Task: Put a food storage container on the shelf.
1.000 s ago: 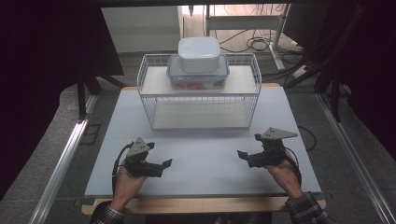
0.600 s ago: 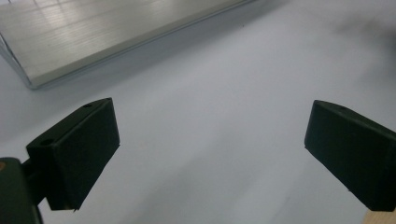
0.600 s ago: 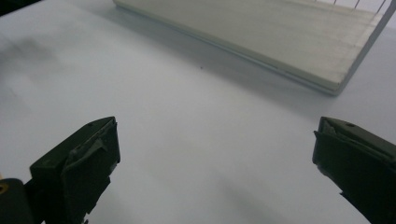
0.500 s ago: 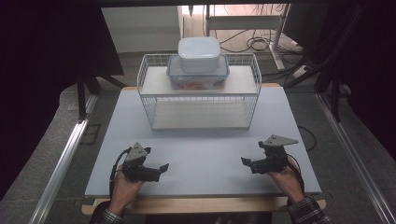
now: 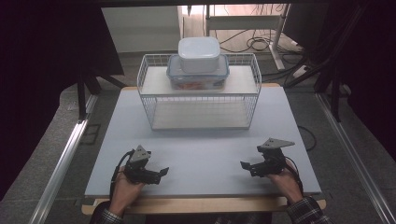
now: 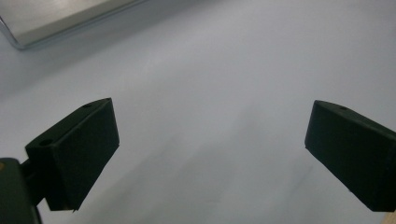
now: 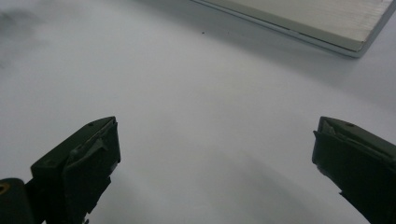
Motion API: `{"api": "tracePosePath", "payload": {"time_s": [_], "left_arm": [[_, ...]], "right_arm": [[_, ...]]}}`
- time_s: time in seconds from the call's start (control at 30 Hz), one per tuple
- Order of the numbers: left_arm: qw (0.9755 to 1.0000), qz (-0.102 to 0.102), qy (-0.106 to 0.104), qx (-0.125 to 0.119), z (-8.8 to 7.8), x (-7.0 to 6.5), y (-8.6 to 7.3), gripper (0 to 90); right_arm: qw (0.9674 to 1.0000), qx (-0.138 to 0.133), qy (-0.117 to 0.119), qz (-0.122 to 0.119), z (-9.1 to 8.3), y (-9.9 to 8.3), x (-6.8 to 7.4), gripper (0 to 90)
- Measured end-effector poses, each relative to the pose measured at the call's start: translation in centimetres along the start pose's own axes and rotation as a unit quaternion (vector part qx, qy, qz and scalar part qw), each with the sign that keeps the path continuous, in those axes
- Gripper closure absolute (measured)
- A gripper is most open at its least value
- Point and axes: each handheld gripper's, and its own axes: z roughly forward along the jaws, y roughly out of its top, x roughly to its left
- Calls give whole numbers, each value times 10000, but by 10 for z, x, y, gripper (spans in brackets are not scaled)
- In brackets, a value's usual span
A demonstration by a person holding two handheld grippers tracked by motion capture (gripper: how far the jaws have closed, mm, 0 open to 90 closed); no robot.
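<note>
Both grippers rest low on the near table (image 5: 196,154), the left gripper (image 5: 156,173) and right gripper (image 5: 248,167) each with jaws spread wide and empty. Straight ahead, well apart from both, two stacked containers (image 5: 198,65) sit lengthwise atop the wire rack (image 5: 198,107), about equally far from either hand.

Both grippers, left (image 5: 161,173) and right (image 5: 246,166), are black. The table (image 5: 205,144) is pale grey-blue, the wire rack (image 5: 198,100) white, the top box (image 5: 199,54) white, the sleeve (image 5: 306,212) plaid.
</note>
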Motion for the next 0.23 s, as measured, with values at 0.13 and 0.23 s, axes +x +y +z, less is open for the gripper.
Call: {"api": "tracePosePath", "payload": {"time_s": [0.13,0.23], "left_arm": [[10000,9,15,54,1,1,0,26],[10000,2,6,55,2,1,0,26]], "right_arm": [[10000,14,2,9,1,0,-1,11],[10000,31,-6,-2,1,0,-1,11]]}}
